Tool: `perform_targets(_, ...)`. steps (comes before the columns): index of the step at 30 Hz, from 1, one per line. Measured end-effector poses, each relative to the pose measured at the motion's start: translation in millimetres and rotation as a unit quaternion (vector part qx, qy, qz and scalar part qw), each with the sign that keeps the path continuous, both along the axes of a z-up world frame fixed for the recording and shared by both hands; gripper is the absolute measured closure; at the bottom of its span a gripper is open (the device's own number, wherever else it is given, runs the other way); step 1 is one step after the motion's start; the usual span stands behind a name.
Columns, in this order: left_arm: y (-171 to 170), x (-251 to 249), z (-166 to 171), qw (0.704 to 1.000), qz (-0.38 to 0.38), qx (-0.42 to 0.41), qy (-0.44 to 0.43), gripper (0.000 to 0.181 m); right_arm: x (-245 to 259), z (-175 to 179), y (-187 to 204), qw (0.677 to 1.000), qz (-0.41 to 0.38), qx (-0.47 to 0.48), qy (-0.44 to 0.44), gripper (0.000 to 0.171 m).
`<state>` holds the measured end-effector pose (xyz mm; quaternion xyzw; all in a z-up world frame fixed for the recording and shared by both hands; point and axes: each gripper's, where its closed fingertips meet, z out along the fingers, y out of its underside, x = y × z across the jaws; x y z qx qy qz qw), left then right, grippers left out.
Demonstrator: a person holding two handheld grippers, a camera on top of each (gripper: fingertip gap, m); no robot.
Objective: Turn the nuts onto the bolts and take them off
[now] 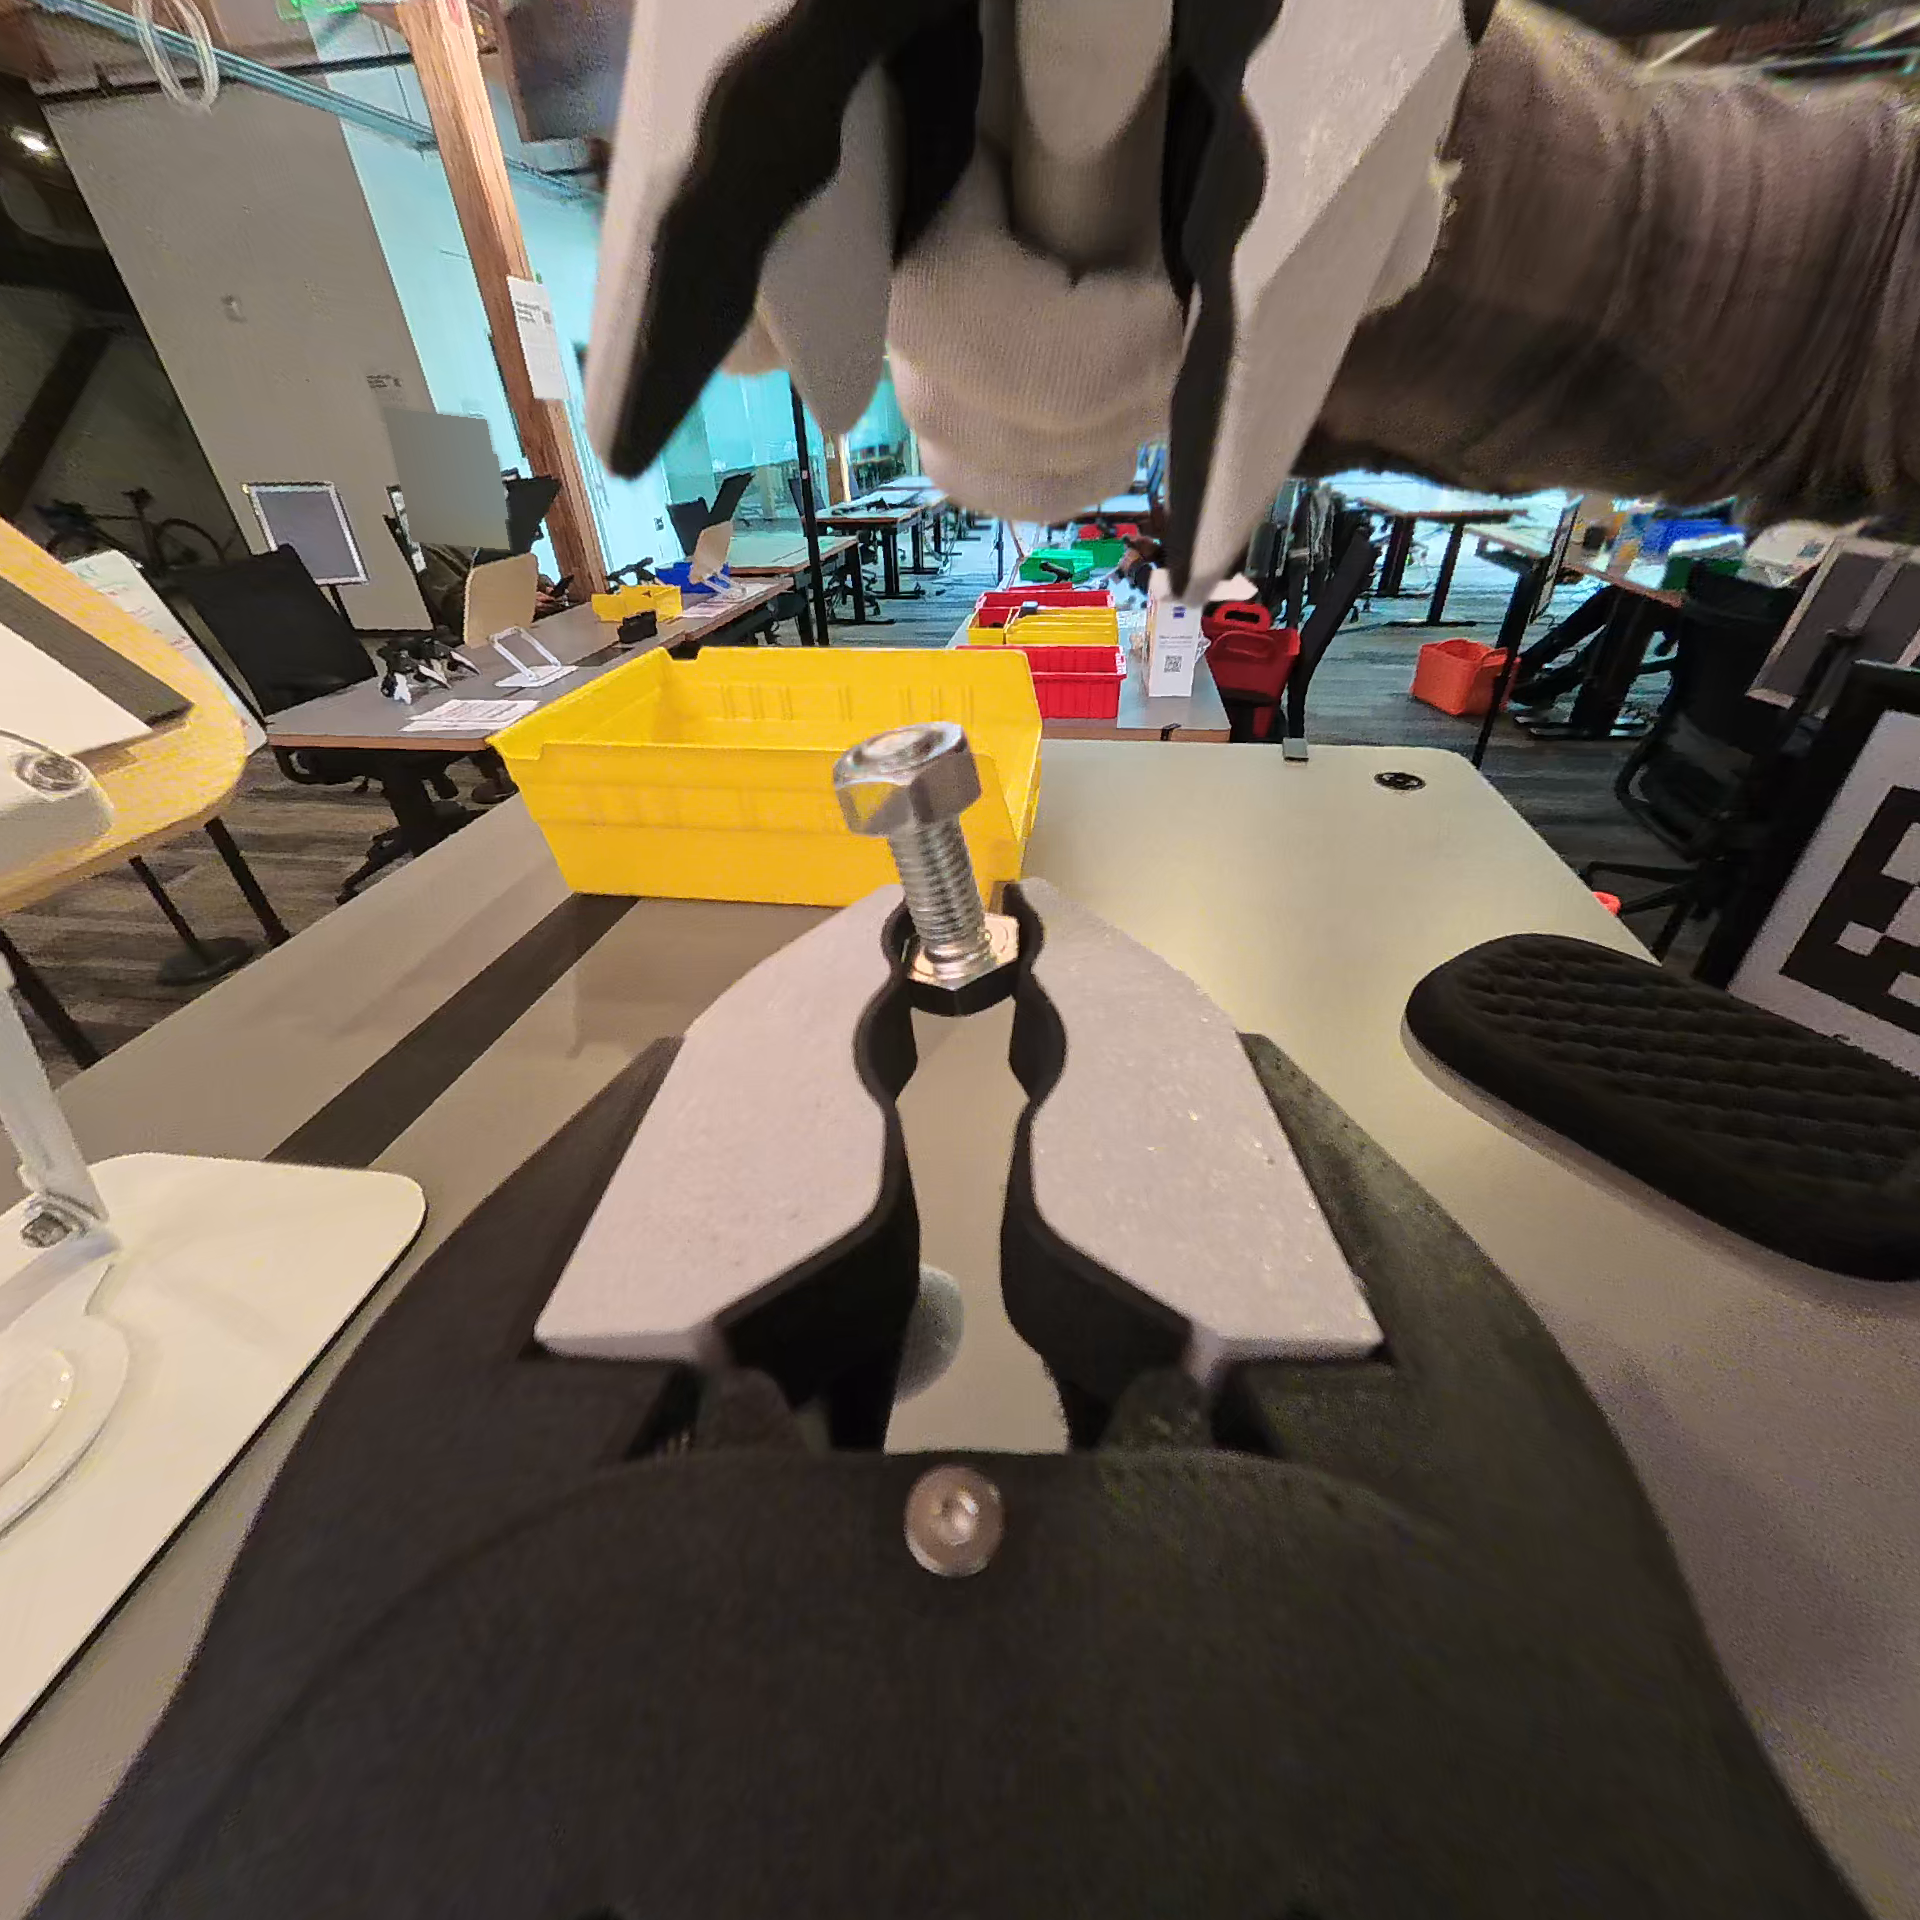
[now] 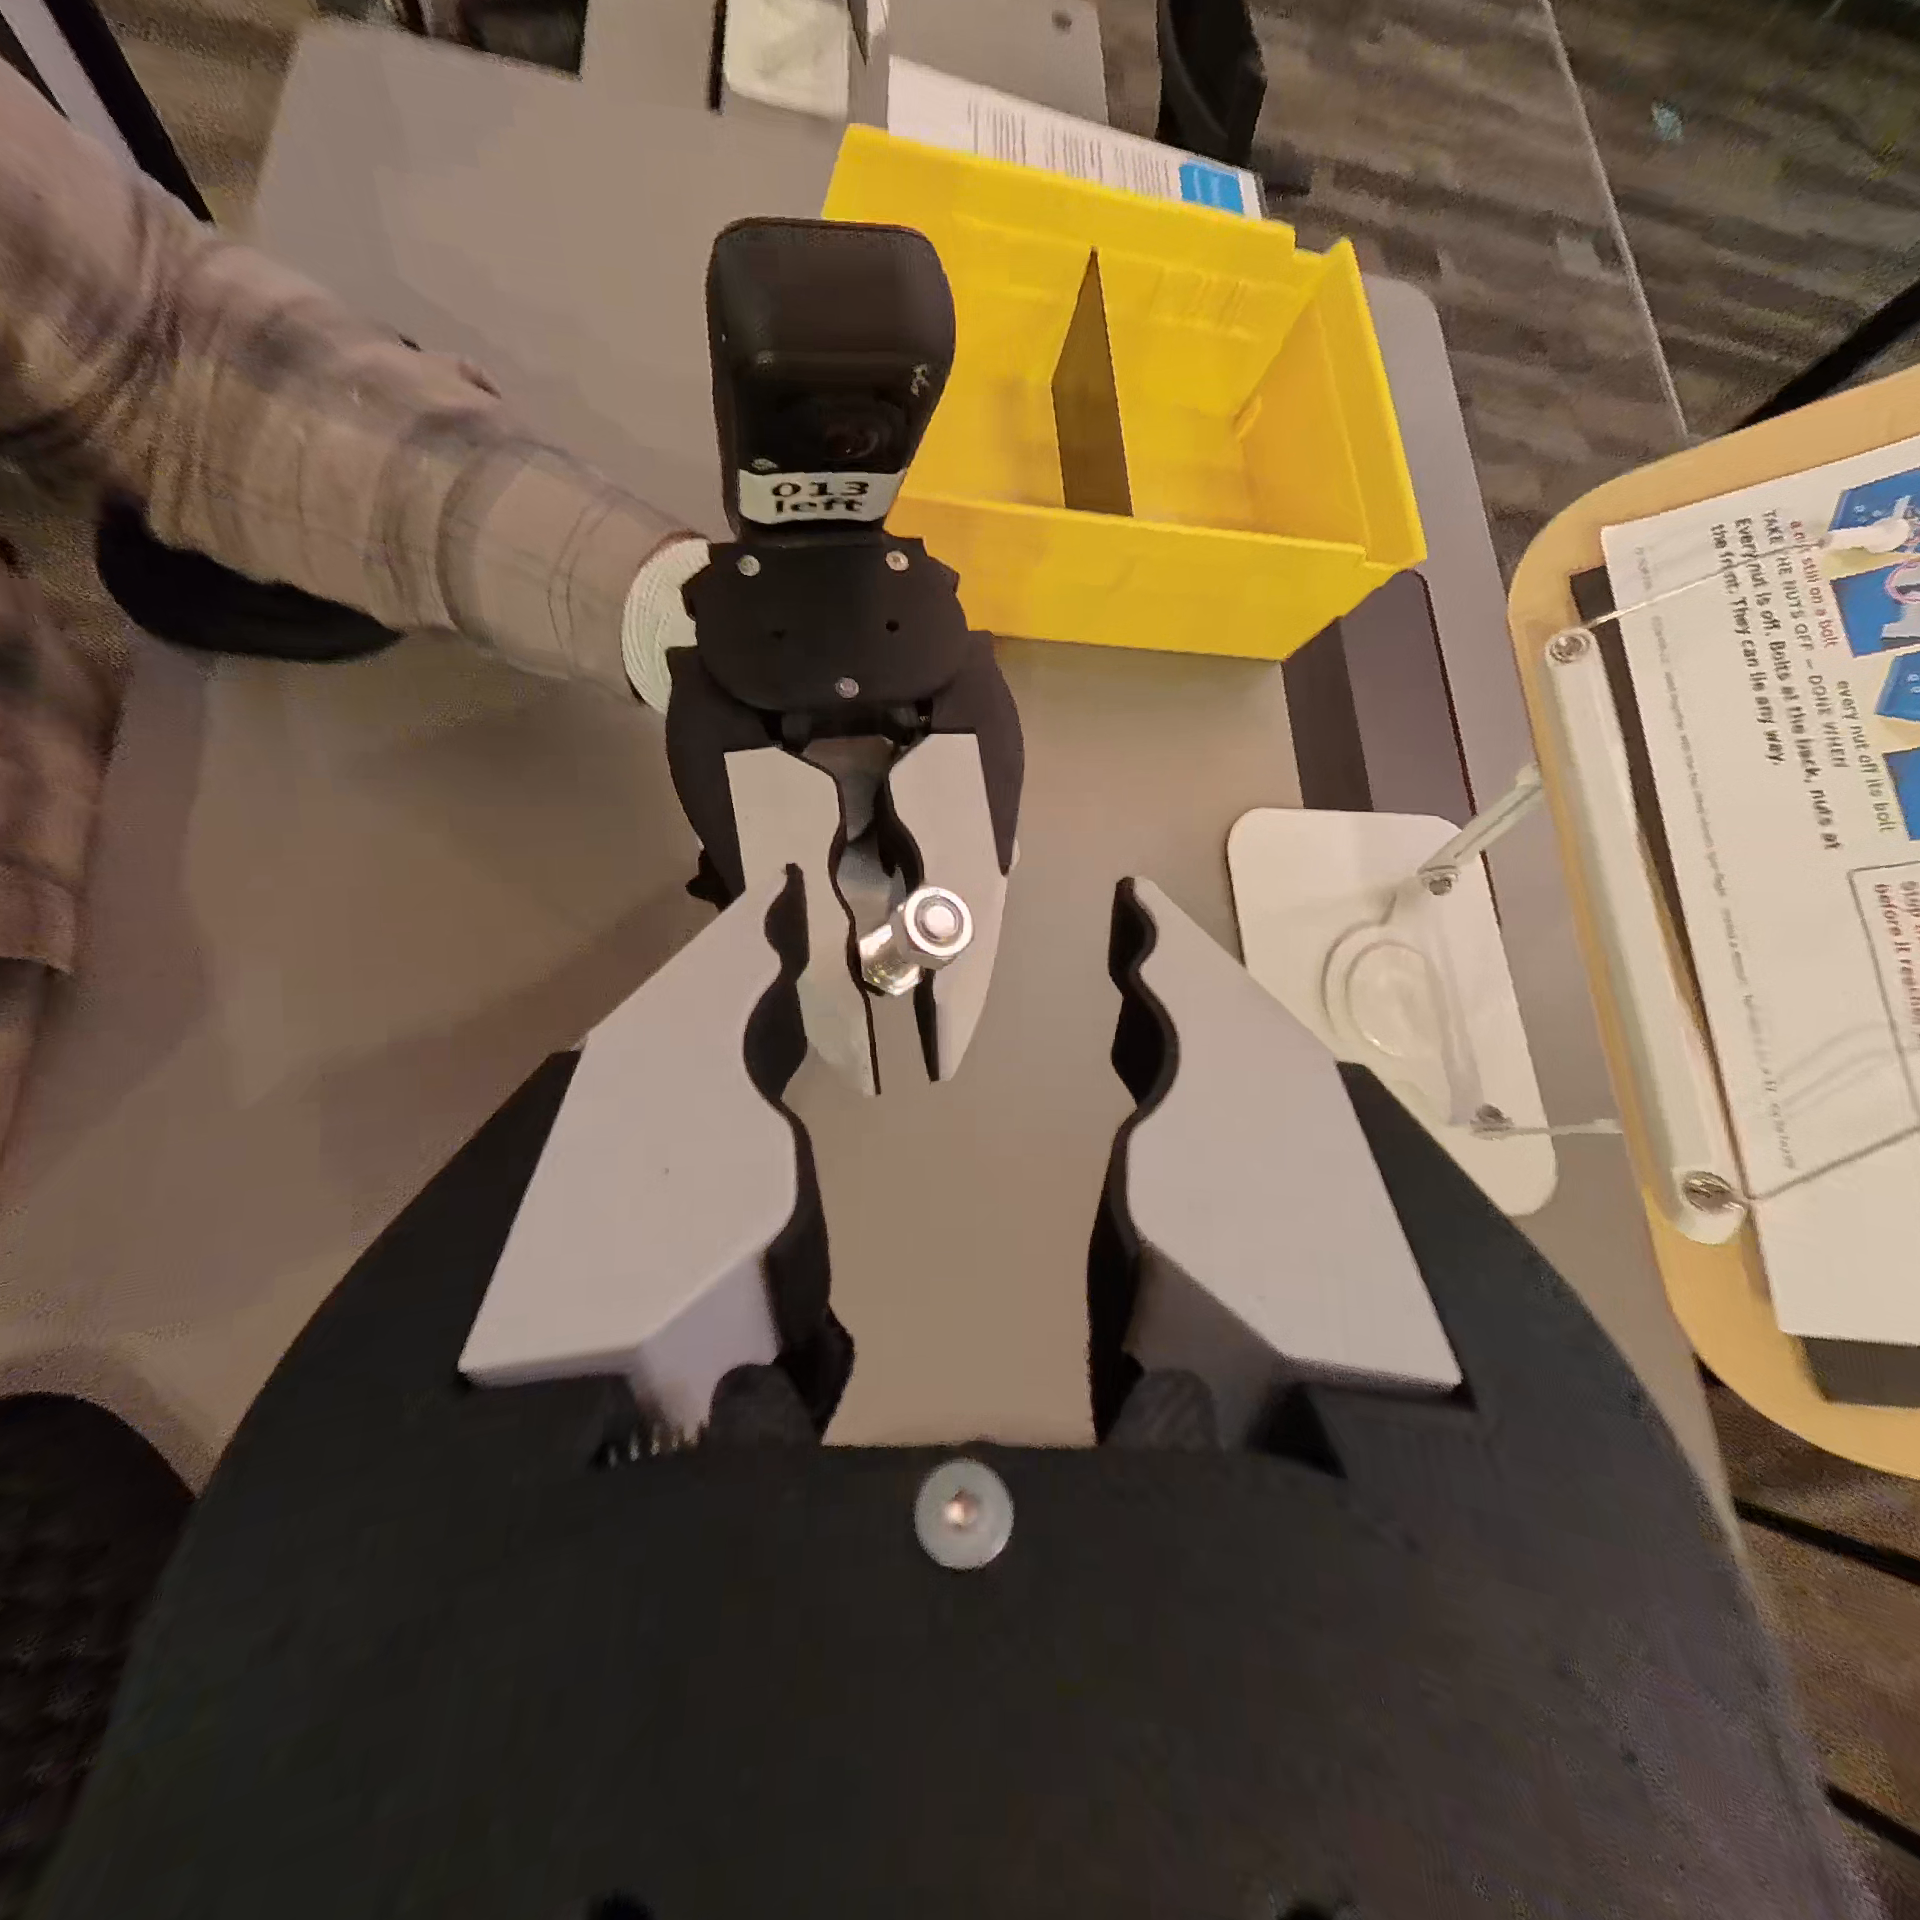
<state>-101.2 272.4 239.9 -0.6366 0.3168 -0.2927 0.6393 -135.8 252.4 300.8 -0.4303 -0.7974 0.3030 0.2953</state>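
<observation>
My left gripper (image 1: pixel 951 935) is shut on a silver hex nut (image 1: pixel 956 971) at its fingertips. A silver bolt (image 1: pixel 914 821) stands threaded in the nut, head up, tilted slightly left. My right gripper (image 1: pixel 914 488), held by a gloved hand, hangs open above the bolt head without touching it. In the right wrist view my right gripper (image 2: pixel 956 894) is open and empty, its fingers on either side of the bolt (image 2: pixel 925 951) but apart from it. The left gripper (image 2: pixel 904 1070) points toward this camera, holding the nut below the bolt.
A yellow bin (image 1: pixel 748 790) with a divider stands on the grey table just beyond the grippers; it also shows in the right wrist view (image 2: pixel 1143 561). A white stand base (image 2: pixel 1382 987) and an instruction sheet (image 2: pixel 1766 831) sit beside it. A black padded armrest (image 1: pixel 1662 1091) lies on the other side. Spacing between my two grippers at the tips: around 7 cm.
</observation>
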Motion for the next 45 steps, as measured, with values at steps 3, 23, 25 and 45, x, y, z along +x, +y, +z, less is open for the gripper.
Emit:
perform_targets(3,-3.1,0.5,5.4,1.000,-0.009,0.000,-0.011,0.167,-0.9,-1.7,-6.9,0.998,0.010,-0.054,0.034,0.115)
perform_targets(23,-24.0,10.0,14.0,0.996,-0.083,-0.004,-0.019,0.167,-0.9,-11.0,-20.8,0.926,0.139,-0.317,0.149,0.140)
perform_targets(25,-23.6,9.7,13.7,0.997,-0.081,-0.004,-0.017,0.167,-1.1,-11.4,-24.5,0.919,0.153,-0.332,0.146,0.149)
perform_targets(45,26.8,-19.9,2.3,0.981,0.176,0.034,0.077,0.168,-14.8,-19.9,21.5,0.860,-0.344,-0.128,0.354,0.154)
